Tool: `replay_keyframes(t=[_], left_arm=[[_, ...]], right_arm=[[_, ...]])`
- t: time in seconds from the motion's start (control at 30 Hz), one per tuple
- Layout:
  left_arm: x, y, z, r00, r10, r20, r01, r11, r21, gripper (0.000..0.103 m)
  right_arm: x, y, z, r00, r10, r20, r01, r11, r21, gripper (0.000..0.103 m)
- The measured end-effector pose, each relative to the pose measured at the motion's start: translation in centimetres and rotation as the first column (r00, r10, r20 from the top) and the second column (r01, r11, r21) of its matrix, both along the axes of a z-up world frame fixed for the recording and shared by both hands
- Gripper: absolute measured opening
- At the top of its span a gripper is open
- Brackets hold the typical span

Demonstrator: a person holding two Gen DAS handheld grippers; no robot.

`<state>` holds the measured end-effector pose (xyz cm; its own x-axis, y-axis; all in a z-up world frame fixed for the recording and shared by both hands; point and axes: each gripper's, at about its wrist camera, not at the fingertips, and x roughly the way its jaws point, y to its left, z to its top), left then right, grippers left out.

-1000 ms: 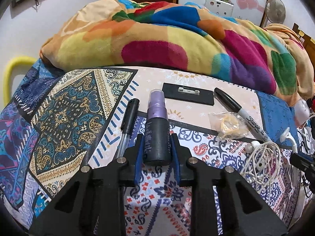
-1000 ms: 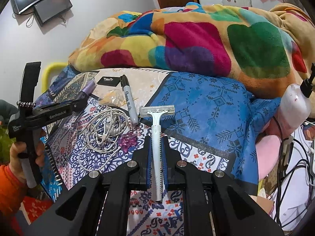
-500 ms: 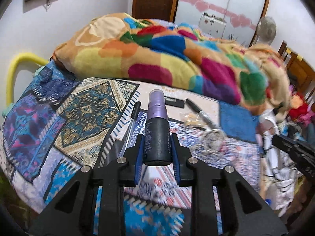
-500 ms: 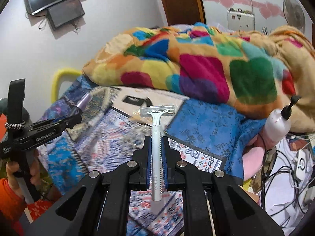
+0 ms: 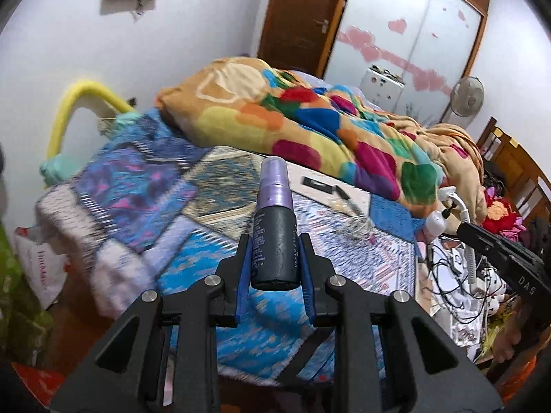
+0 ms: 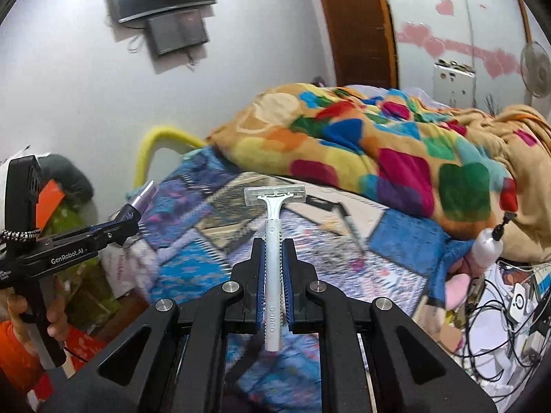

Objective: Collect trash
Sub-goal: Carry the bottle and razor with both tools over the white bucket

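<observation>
Two blue pads of the left gripper (image 5: 274, 258) clamp a small spray bottle (image 5: 273, 227) by its dark, matte cylinder, lilac cap pointing away; grey print runs down its side, too fine to read. Below lies a bed (image 5: 213, 230) under a patchwork cover of blue, purple and paisley panels, blurred. Farther off a black card (image 5: 318, 184), a marker (image 5: 346, 196) and a tangle of white cable (image 5: 358, 229) rest on the cover, with a plush blanket (image 5: 310, 127) of bright blobs heaped behind. At lower left a white bag (image 5: 41, 265) shows red lettering, unreadable. The right gripper's black arm (image 5: 502, 258) enters at right, marked "DAS".

From the right wrist, the right gripper (image 6: 273, 292) is closed tight on the handle of a white plastic disposable razor (image 6: 273, 241), head forward over the bed, "Dorco" moulded along its handle. At left, a hand (image 6: 34, 313) holds the left gripper (image 6: 124, 223), printed "GenRobot.AI", with the bottle's lilac cap (image 6: 143, 196) sticking out. Loose cables (image 6: 509, 313) clutter the right edge.
</observation>
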<state>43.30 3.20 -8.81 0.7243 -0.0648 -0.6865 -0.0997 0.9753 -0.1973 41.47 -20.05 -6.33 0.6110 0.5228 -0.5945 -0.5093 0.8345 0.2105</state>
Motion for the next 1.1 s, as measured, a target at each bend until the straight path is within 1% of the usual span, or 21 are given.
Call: replay_keyframes(t=[0.17, 0.33, 0.43, 0.53, 0.63, 0.7, 0.77, 0.87, 0.97, 1.1], left_arm=[[-6.2, 4.1, 0.9, 0.997, 0.077, 0.026, -0.077, 0.997, -0.019, 0.025], [-12.2, 8.2, 0.5, 0.986, 0.168, 0.018, -0.167, 0.985, -0.043, 0.025], [-15.3, 10.5, -0.2, 0.974, 0.225, 0.007, -0.225, 0.974, -0.031, 0.025], [-18.0, 12.5, -1.0, 0.960, 0.280, -0.003, -0.280, 0.960, -0.001, 0.025], [-19.8, 14.1, -2.1, 0.948, 0.317, -0.015, -0.317, 0.948, 0.012, 0.025], [-21.0, 14.9, -3.1, 0.939, 0.343, -0.024, -0.342, 0.939, 0.038, 0.025], [-22.0, 15.9, -4.4, 0.933, 0.357, -0.042, -0.355, 0.934, 0.046, 0.025], [-22.8, 17.5, -7.0, 0.922, 0.375, -0.093, -0.373, 0.927, 0.035, 0.025], [-23.2, 19.1, -10.0, 0.908, 0.389, -0.155, -0.394, 0.919, 0.003, 0.025], [-23.4, 20.0, -13.8, 0.892, 0.398, -0.216, -0.408, 0.913, -0.004, 0.025]], right_arm=[[-3.3, 3.6, 0.1, 0.997, 0.075, 0.006, -0.075, 0.997, -0.003, 0.009], [-5.9, 7.3, -0.5, 0.987, 0.158, -0.010, -0.158, 0.987, -0.007, 0.009], [-7.2, 10.1, -1.1, 0.976, 0.219, -0.025, -0.219, 0.976, -0.011, 0.009], [-8.4, 13.1, -1.9, 0.960, 0.278, -0.038, -0.279, 0.960, -0.025, 0.009], [-9.8, 16.0, -2.7, 0.941, 0.333, -0.056, -0.335, 0.942, -0.032, 0.009], [-10.6, 17.7, -3.3, 0.929, 0.363, -0.070, -0.367, 0.930, -0.037, 0.009], [-11.4, 19.6, -4.1, 0.915, 0.393, -0.089, -0.398, 0.916, -0.049, 0.009], [-12.3, 22.1, -5.5, 0.899, 0.422, -0.118, -0.432, 0.898, -0.078, 0.009], [-12.9, 24.1, -7.0, 0.885, 0.440, -0.150, -0.458, 0.882, -0.110, 0.009], [-13.1, 26.3, -10.0, 0.865, 0.451, -0.218, -0.486, 0.861, -0.148, 0.009]])
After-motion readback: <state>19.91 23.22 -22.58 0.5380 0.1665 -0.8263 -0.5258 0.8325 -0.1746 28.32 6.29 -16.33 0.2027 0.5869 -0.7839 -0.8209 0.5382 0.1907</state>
